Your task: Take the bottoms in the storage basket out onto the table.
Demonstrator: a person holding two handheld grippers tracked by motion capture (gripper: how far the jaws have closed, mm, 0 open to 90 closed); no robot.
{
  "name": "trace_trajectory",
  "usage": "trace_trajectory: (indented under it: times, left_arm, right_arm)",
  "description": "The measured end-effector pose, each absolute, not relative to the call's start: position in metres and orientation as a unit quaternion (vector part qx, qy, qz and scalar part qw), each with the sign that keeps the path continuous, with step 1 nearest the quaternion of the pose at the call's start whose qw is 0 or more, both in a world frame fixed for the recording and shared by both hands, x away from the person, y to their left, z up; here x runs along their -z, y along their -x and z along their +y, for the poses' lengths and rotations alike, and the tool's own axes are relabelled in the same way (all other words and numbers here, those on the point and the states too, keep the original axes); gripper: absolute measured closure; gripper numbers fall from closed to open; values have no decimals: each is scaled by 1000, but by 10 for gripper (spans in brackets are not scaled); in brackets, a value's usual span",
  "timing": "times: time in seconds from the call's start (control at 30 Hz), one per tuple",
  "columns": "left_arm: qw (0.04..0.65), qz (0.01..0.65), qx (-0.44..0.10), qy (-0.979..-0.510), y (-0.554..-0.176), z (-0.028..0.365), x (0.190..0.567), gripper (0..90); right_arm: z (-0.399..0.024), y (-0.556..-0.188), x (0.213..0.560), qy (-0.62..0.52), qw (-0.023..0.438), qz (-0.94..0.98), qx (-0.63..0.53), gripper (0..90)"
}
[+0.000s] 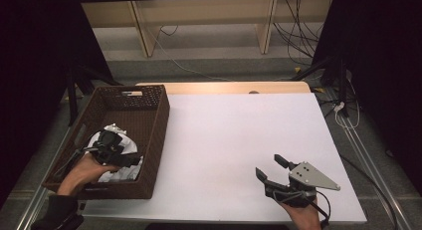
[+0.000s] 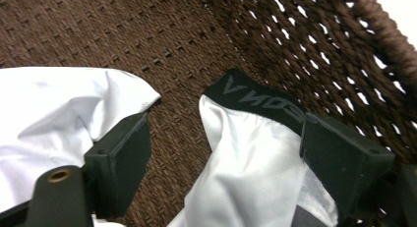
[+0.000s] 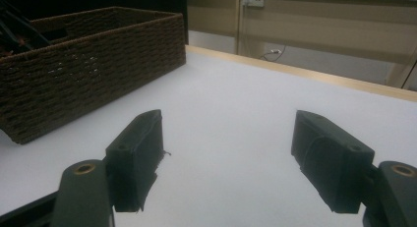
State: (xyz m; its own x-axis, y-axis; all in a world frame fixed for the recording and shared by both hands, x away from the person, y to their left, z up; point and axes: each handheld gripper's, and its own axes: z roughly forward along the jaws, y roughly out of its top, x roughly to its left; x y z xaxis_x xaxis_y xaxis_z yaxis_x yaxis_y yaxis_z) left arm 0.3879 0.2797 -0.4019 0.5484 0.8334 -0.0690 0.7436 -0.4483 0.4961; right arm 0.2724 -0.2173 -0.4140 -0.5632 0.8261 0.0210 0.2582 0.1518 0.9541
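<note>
My left gripper (image 1: 115, 149) sits lower left, jaws spread wide. My right gripper (image 1: 272, 169), lower right, gapes too.

Overhead plus two close gripper-mounted cameras

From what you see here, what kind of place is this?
Probably a lab or recording workspace, not a home: a white table between dark curtains, loose cables on the floor, and a person holding two grippers.

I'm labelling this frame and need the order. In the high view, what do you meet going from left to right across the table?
Left gripper over the white garment inside the brown woven basket → bare white table top → right gripper, jaws apart, held over the table.
</note>
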Motion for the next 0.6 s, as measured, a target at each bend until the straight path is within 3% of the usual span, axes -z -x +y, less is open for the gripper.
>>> trace_trajectory:
  times: [0.43,0.47,0.5,0.6]
  left_arm:
    - [187,443,-29,-876,-397,272,412,246]
    - [187,441,-24,-877,-398,273,413,274]
    - [191,441,-9,-877,-400,273,413,366]
    - [187,450,2,-873,-403,273,414,433]
  right_arm:
    - [-217,-273,415,-385,270,712,-522,291]
    - [-217,-273,415,-385,270,712,-521,291]
    - [-218,-273,415,-387,271,712,-519,293]
    - [-217,-274,416,-389,271,711,-519,294]
